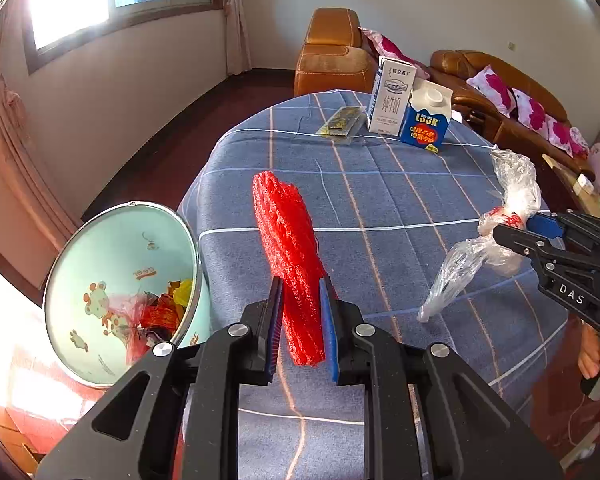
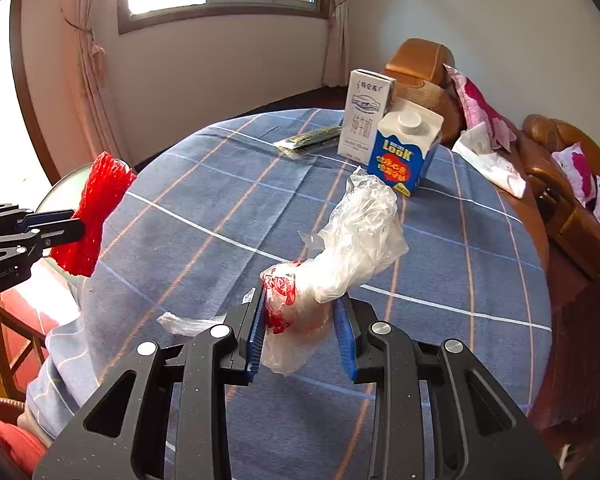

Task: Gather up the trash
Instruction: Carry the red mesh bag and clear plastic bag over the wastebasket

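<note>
Left gripper [image 1: 300,312], black with blue ribbed pads, was clamped on a folded red foam mesh sleeve [image 1: 288,248], which stood up from between the pads above the near part of the table. Right gripper [image 2: 302,330], same make, was closed on a crumpled clear plastic bag with red print [image 2: 340,264]; the bag bulged up and away from the pads, with a loose tail trailing off to the left over the cloth. Round table with a blue checked cloth [image 1: 400,200] carried, at its far side, a tall white milk carton [image 1: 392,98] upright, a blue and white gable-top carton with a white screw cap [image 1: 428,120] upright and touching or just beside it, and a flat yellow-green wrapper [image 1: 340,122] lying to their left. Crumpled white paper [image 2: 492,160] lay at the table's far right edge, seen only from the right wrist. Pale green round waste bin with cartoon animal print and a metal rim [image 1: 112,248] stood on the floor just beside the table's left edge, below the cloth's overhang; it held red netting, yellow scraps and other trash at its bottom. Middle of the cloth lay bare between the two grippers and the cartons. Brown leather sofa with pink floral cushions [image 1: 500,80] stood beyond the table's far edge.
</note>
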Demonstrator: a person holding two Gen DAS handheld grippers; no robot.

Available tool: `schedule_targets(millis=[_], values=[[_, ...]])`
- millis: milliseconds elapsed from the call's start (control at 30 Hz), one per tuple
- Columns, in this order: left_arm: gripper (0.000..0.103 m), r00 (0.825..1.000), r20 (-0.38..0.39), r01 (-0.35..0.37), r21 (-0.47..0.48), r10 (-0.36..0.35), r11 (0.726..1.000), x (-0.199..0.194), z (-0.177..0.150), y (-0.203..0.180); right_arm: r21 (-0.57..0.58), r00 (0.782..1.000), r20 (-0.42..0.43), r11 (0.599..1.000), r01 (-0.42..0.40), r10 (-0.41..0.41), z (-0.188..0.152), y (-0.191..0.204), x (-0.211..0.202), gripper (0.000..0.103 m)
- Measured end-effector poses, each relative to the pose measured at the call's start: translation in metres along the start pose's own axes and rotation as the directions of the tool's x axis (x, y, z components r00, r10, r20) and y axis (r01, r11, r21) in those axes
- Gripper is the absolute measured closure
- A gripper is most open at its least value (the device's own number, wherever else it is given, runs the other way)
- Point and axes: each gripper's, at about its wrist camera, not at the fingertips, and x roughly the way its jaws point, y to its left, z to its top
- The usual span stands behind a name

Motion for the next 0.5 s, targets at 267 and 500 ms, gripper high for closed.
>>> schedule_targets(millis=[267, 500], values=[[0.085, 1.000, 0.019, -0.010, -0.025, 0.011, 1.000, -0.010, -0.003, 0.015, -0.024, 1.000, 0.011, 0.999, -0.025, 0.026, 0.006, 0.019, -0.001, 0.071], [0.085, 0.999, 0.025, -0.032, -0.044, 0.033, 0.998, -0.016, -0.005, 0.029, -0.041, 0.998, 0.028, 0.998, -0.057, 0.058, 0.015, 0.036, 0.000, 0.071]])
